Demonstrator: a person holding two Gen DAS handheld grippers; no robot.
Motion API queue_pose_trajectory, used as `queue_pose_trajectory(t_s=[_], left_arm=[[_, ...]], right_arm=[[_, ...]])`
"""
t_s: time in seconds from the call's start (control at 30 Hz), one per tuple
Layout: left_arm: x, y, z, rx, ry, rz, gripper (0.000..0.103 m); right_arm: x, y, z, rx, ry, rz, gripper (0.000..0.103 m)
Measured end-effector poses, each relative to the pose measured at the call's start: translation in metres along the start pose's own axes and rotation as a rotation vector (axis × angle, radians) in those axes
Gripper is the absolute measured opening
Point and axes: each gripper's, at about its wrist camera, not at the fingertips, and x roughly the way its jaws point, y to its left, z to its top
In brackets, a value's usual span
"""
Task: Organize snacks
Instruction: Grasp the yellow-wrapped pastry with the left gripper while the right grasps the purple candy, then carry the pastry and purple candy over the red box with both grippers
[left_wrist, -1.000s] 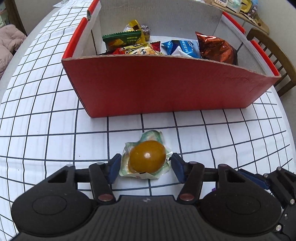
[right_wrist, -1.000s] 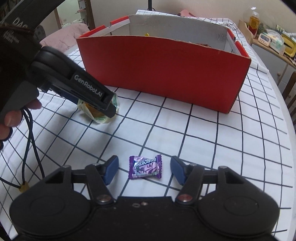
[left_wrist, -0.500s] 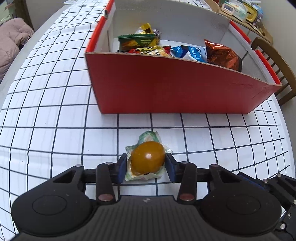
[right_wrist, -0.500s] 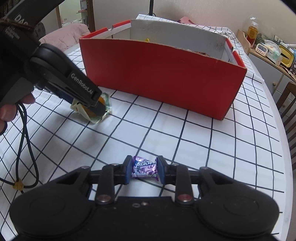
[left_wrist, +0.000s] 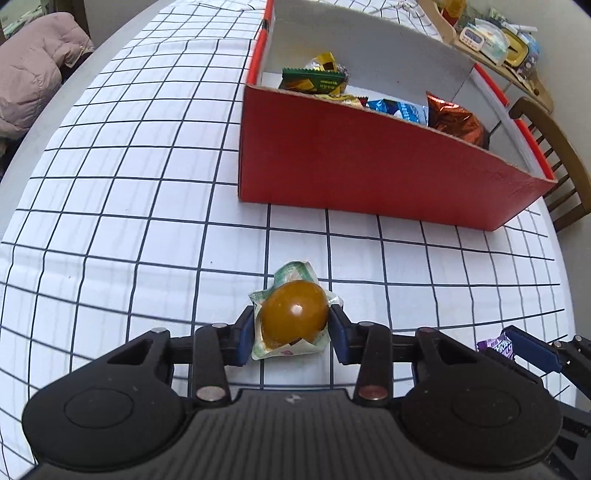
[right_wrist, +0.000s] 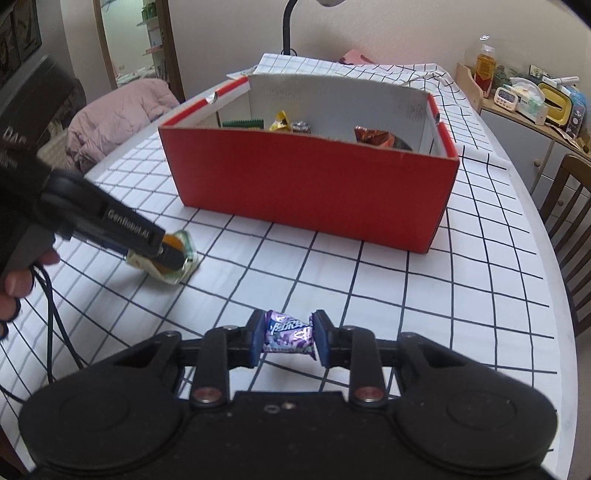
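Observation:
My left gripper (left_wrist: 292, 330) is shut on a clear-wrapped brown egg snack (left_wrist: 294, 312), held just above the checked tablecloth; it also shows in the right wrist view (right_wrist: 173, 254). My right gripper (right_wrist: 288, 338) is shut on a purple wrapped candy (right_wrist: 290, 334), lifted off the cloth; the candy also shows at the right edge of the left wrist view (left_wrist: 496, 343). The red cardboard box (left_wrist: 369, 177) stands ahead, open on top, holding several snack packets such as a green bar (left_wrist: 314, 79) and a copper foil bag (left_wrist: 456, 120). The box also shows in the right wrist view (right_wrist: 310, 184).
A wooden chair (left_wrist: 554, 147) stands at the table's right edge. A pink jacket (right_wrist: 118, 118) lies on a seat at the left. A side shelf with small items (right_wrist: 532, 99) is at the back right. A lamp stem (right_wrist: 286, 27) rises behind the box.
Both grippers closed: the left on the egg snack, the right on the purple candy. Both have then lifted and drawn back from the box.

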Motion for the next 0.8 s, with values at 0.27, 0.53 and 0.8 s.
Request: queue_pose_trajectory(t_s=[0.27, 0.53, 0.8], left_arm=[[-0.035, 0.000, -0.001, -0.020, -0.051, -0.006, 0.040], [-0.071, -0.009, 0.007, -0.009, -0.122, -0.018, 0.040], [-0.098, -0.020, 0.019, 0.016, -0.181, -0.038, 0.040]], right_arm=[[-0.018, 0.004, 0.011, 0.007, -0.041, 0.012, 0.028], [-0.037, 0.005, 0.033, 0.004, -0.109, 0.016, 0.028], [-0.052, 0.007, 0.060, -0.022, -0.174, 0.014, 0.028]])
